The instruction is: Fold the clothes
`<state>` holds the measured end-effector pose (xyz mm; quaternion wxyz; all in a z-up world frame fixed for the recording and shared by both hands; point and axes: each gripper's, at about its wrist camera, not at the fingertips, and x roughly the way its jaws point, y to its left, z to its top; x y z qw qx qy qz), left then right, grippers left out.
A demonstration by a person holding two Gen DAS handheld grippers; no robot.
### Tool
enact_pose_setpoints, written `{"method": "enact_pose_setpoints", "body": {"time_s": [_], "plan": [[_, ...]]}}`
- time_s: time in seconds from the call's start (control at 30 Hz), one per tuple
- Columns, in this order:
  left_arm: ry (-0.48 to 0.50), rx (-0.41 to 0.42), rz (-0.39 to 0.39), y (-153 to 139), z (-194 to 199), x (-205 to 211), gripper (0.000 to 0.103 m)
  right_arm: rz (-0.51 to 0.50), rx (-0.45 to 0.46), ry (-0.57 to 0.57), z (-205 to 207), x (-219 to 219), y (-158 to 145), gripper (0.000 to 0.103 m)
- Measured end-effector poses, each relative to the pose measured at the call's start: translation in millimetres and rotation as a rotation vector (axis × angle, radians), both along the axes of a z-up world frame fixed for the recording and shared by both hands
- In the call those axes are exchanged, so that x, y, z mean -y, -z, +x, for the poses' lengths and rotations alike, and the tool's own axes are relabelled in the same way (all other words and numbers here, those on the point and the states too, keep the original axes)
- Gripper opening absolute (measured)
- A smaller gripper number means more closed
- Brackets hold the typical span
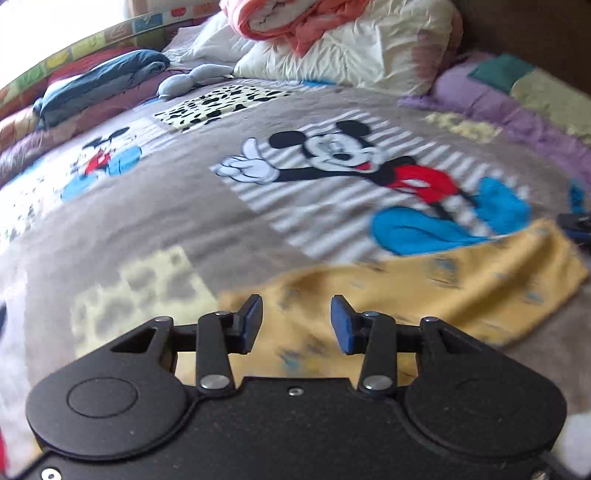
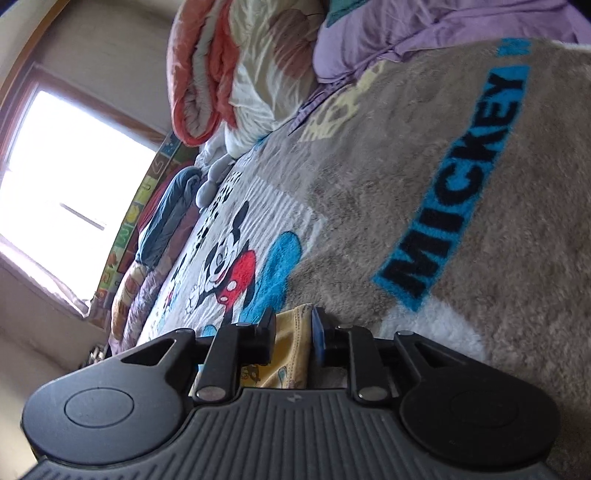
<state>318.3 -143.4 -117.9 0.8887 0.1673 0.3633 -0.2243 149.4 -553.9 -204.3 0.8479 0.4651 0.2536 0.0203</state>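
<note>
The yellow garment point(image 1: 436, 284), printed with small blue figures, lies flat on the grey cartoon-mouse blanket point(image 1: 184, 206) that covers the bed. In the left wrist view its long axis runs from lower left, under the gripper, up to the right, where its far end points toward the right edge of the frame; the motion blur there makes its outline soft, so the exact shape of that far edge is hard to read. The left gripper point(image 1: 296, 319) hangs over the near end of the cloth with its blue-padded fingers point(image 1: 341, 325) well apart and nothing pinched between them. The right gripper point(image 2: 294, 332) is rolled onto its side, and a fold of the same yellow garment point(image 2: 291, 339) stands in the narrow gap between its jaws; the jaws stand a little apart, and the cloth seems to sit loose between them rather than pinched. Beyond the cloth lies the blanket's blue "MICKEY" lettering point(image 2: 458, 177). At the head of the bed are a rolled orange-and-cream quilt point(image 1: 280, 22), a lilac bedspread point(image 1: 509, 107) and a folded dark blue garment point(image 1: 99, 81).
</note>
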Motion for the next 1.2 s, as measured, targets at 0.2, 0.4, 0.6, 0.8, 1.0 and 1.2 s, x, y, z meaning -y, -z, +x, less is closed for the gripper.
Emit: {"method": "enact_pose_setpoints", "body": {"time_s": [0.2,0.4,0.6,0.8,1.0,1.2], "plan": [[0.154,-0.106,0.023,11,34,-3,0.001,-0.084,0.013,-0.044,6,-14,-6,0.019],[-0.017,-0.126,-0.117,21,50,-26,0.0,-0.174,0.04,-0.028,7,-20,-14,0.015],[-0.012,-0.092,-0.178,11,38,-31,0.016,-0.164,0.006,-0.004,11,-19,-7,0.017],[0.151,-0.124,-0.124,10,40,-14,0.035,-0.125,0.01,0.001,5,-18,-6,0.018],[0.122,-0.083,-0.16,15,37,-18,0.003,-0.14,0.066,-0.016,3,-21,-12,0.014],[0.087,-0.039,-0.232,19,29,-26,0.003,-0.147,0.052,-0.023,4,-20,-12,0.014]]}}
